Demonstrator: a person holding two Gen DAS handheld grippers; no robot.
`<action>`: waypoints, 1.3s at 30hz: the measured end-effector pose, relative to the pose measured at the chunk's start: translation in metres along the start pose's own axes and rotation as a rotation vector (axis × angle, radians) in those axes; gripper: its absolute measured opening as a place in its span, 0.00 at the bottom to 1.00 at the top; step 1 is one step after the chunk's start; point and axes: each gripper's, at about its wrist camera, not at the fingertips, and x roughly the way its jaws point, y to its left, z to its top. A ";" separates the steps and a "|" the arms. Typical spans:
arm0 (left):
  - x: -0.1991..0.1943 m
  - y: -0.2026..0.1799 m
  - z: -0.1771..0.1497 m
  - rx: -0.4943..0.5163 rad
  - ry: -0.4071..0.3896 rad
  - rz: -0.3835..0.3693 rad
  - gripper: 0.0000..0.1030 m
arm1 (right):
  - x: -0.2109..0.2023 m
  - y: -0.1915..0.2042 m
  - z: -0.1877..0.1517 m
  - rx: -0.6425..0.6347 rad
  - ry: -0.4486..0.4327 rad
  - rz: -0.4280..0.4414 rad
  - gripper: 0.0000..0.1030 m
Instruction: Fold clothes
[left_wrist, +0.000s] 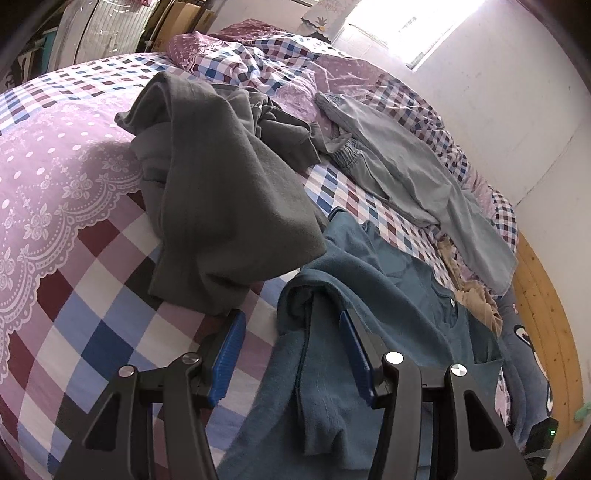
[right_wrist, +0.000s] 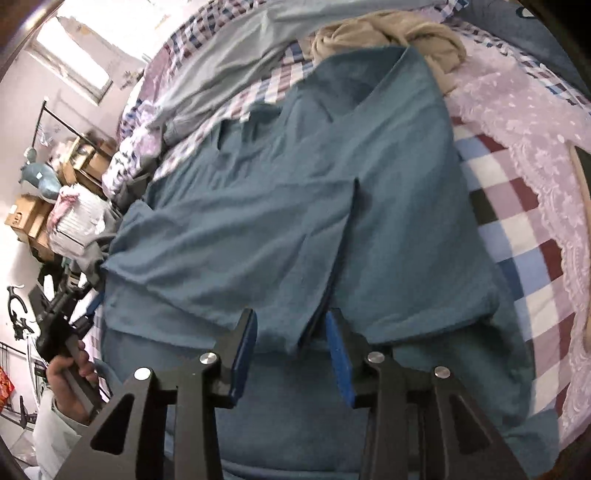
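The left gripper (left_wrist: 291, 354) is seen from its own camera with its jaws spread wide apart — the blue pads (left_wrist: 229, 360) face each other across a broad gap, nothing pinched between them. The right gripper (right_wrist: 291, 354) is likewise held with jaws parted, its blue pads (right_wrist: 338, 363) apart. At the lower left of the right wrist view, a hand (right_wrist: 70, 384) is wrapped round the left gripper's handle — a pale sleeve (right_wrist: 51, 443) is seen below it.

Your left wrist view looks low along the bed (left_wrist: 92, 240); your right looks closely down; both share the teal shirt (right_wrist: 295, 192).
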 end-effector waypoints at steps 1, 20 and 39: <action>0.000 0.000 0.000 0.000 0.000 -0.001 0.55 | 0.001 0.003 0.000 -0.012 -0.003 -0.002 0.31; -0.026 0.001 0.010 -0.022 -0.028 -0.089 0.55 | -0.053 -0.017 0.033 -0.033 -0.141 -0.158 0.02; -0.010 -0.039 -0.008 0.369 0.065 0.037 0.46 | -0.028 -0.040 0.025 0.044 -0.112 -0.138 0.05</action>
